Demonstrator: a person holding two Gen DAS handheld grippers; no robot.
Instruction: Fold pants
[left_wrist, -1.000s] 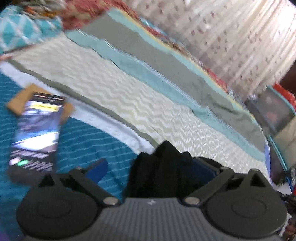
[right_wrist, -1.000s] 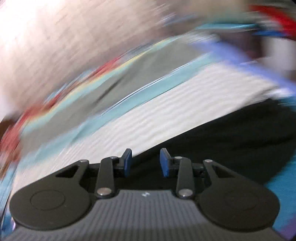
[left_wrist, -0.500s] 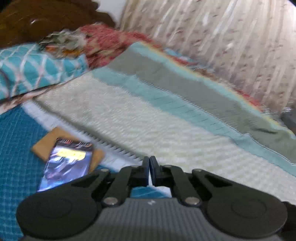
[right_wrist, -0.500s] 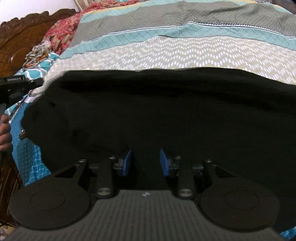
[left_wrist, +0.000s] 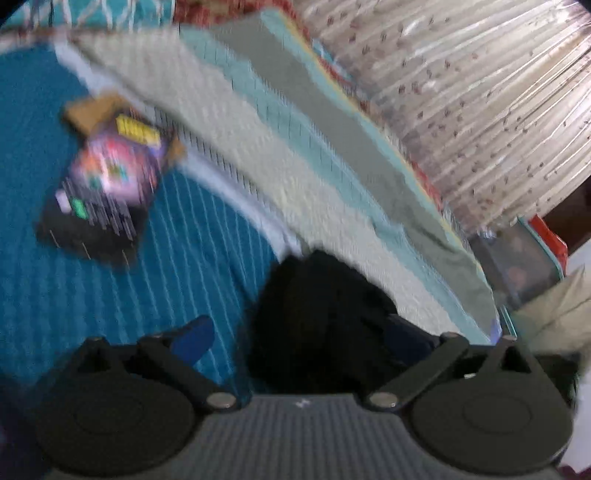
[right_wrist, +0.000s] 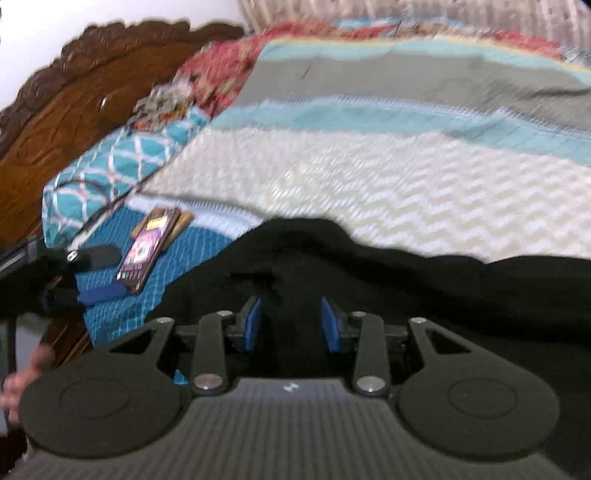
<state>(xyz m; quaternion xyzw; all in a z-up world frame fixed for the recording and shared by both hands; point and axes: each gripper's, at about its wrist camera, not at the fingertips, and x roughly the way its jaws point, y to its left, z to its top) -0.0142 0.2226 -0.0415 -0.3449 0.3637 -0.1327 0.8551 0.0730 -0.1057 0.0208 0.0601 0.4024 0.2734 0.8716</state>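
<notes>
Lying bunched on the striped bedspread, the black pants sit right of the phone. Left gripper just opened wide around a fold; right gripper half apart over fabric.

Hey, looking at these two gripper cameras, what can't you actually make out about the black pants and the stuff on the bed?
- Black pants: right wrist view, the camera body and the frame's edge cut them off, so fold state is unclear.
- Left gripper: left wrist view, the pants cover its right pad; contact unclear.
- Phone: left wrist view, motion blur makes the screen unreadable.
- Right gripper: dark cloth between the pads; a pinch cannot be told.
</notes>
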